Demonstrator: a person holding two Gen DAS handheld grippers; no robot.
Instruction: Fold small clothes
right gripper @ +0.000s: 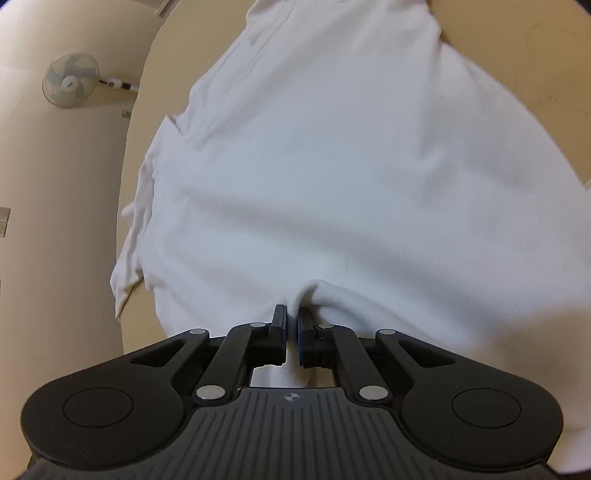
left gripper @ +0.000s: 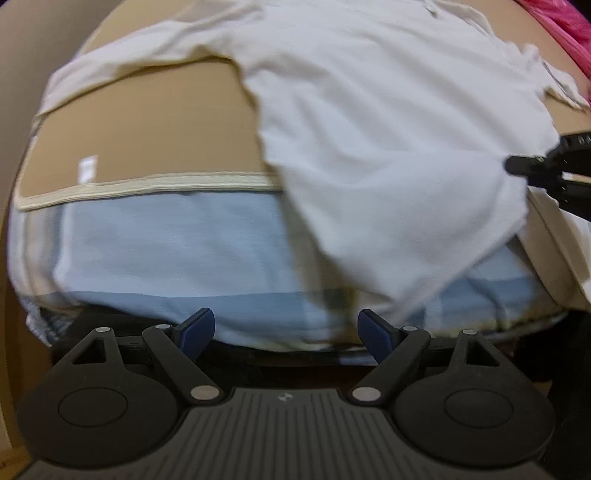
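White shirt (left gripper: 369, 122) is spread over a tan surface (left gripper: 147, 129), long axis running away from the left wrist camera: hem end near, collar end far up top. One long sleeve (left gripper: 122, 62) stretches off to the left across the tan, so it's lying roughly flat, apart from the near corner.

Looks-wise it's plain white or off-white cotton-ish fabric, soft wrinkles, wavy side edge. The near right corner is pulled up and hangs as a loose flap over a pale blue cloth (left gripper: 166, 251) draped on the front side, below a cream piped edge (left gripper: 147, 186).

Going left to right: the left gripper (left gripper: 286, 330) sits low in front with its blue-padded fingers (left gripper: 197, 326) spread wide apart, nothing between them, well short of the shirt. Over on the right edge of that view the right gripper (left gripper: 532, 166) pokes in, touching the lifted corner.

From the right wrist camera, the right gripper (right gripper: 291, 321) has its fingers pressed together on a pinch of the shirt (right gripper: 332, 166), fabric bunching up right at the tips. A wall fan (right gripper: 70, 79) shows off to the left.

Hard to make out: the left view is motion-blurred, the collar is cut off at the top, a bit of pink something (left gripper: 557, 26) is clipped in the top right corner, and the other sleeve is mostly bunched at the right edge.
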